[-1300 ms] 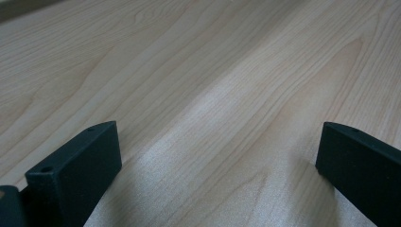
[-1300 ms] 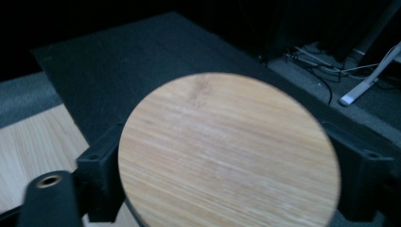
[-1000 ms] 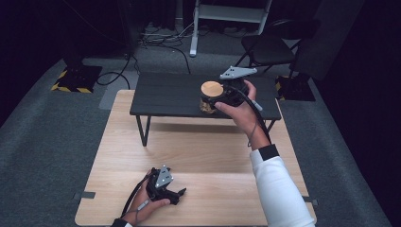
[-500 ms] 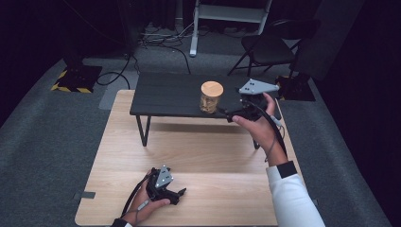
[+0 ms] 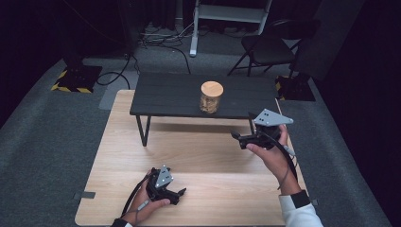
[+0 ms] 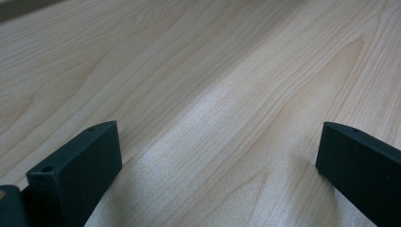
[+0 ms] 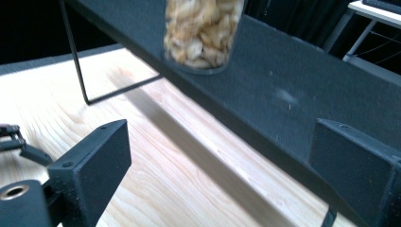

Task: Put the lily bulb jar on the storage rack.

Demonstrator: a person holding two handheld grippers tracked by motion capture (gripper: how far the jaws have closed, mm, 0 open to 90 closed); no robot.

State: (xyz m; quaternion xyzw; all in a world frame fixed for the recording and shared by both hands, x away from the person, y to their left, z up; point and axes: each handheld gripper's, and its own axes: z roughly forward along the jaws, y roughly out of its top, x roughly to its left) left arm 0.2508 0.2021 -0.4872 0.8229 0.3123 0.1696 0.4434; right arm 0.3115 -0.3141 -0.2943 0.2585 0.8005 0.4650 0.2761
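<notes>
jar (image 5: pixel 211 97) stands on the dark shelf (image 5: pixel 170 97). right gripper (image 5: pixel 241 138) hovers near it, jaws wide, empty. left gripper (image 5: pixel 178 195) rests on the surface (image 5: pixel 198 156), jaws wide.

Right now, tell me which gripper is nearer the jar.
The right gripper, held just in front of the black shelf bearing the jar; the left gripper rests at the table's near edge.

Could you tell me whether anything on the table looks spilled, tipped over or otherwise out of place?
Nothing stands out. The jar stands upright on the black shelf, lid on, with nothing spilled. Both the left gripper and the right gripper are open and empty over the wooden table.
</notes>
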